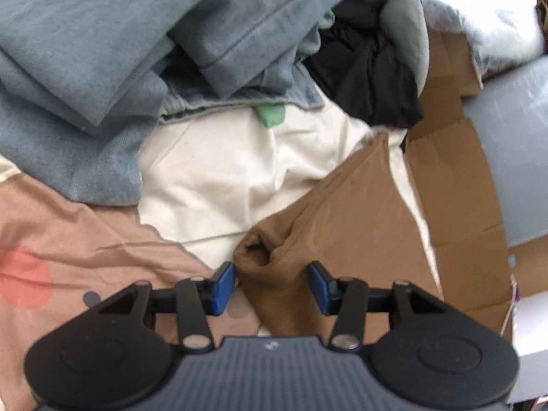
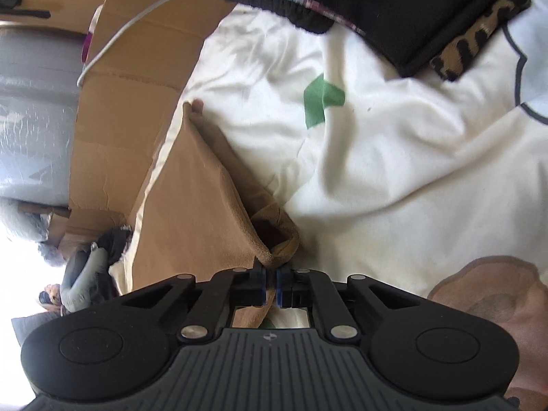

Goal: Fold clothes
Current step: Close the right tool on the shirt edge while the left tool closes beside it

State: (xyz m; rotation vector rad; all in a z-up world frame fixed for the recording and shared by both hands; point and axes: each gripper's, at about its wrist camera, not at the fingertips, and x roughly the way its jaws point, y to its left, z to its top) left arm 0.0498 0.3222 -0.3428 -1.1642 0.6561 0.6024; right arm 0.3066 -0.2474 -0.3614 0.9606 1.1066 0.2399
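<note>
On the bed, close under the left gripper (image 1: 271,286), a brown garment (image 1: 346,219) lies with its rolled cuff end pointing back toward the tool. That gripper's blue pads (image 1: 224,286) stand wide apart, one to each side of the cuff, and I see no cloth pinched between them; the fabric sits in the gap, and whether it brushes either pad I cannot tell. The right gripper (image 2: 271,287) is a different matter: its jaws are drawn nearly together with a fold of the same brown garment (image 2: 198,191) clamped between them, the open cuff bunched just beyond the tips.

Under the brown piece spreads a cream sheet (image 1: 219,171) with a green patch (image 1: 270,113) printed on it, and beside it, toward the left gripper's near left, a pinkish spotted cover (image 1: 68,239). The brown garment runs away from both tools along the sheet's edge, where flattened cardboard (image 1: 455,171) lies alongside.

Farther off, from the left wrist view, a heap of blue-grey clothes (image 1: 102,51) is piled over the sheet's far side, with a black garment (image 1: 363,68) crumpled next to it. From the right wrist view, a black knitted piece (image 2: 394,7) with a leopard-print edge (image 2: 476,37) lies over the sheet's far end.
</note>
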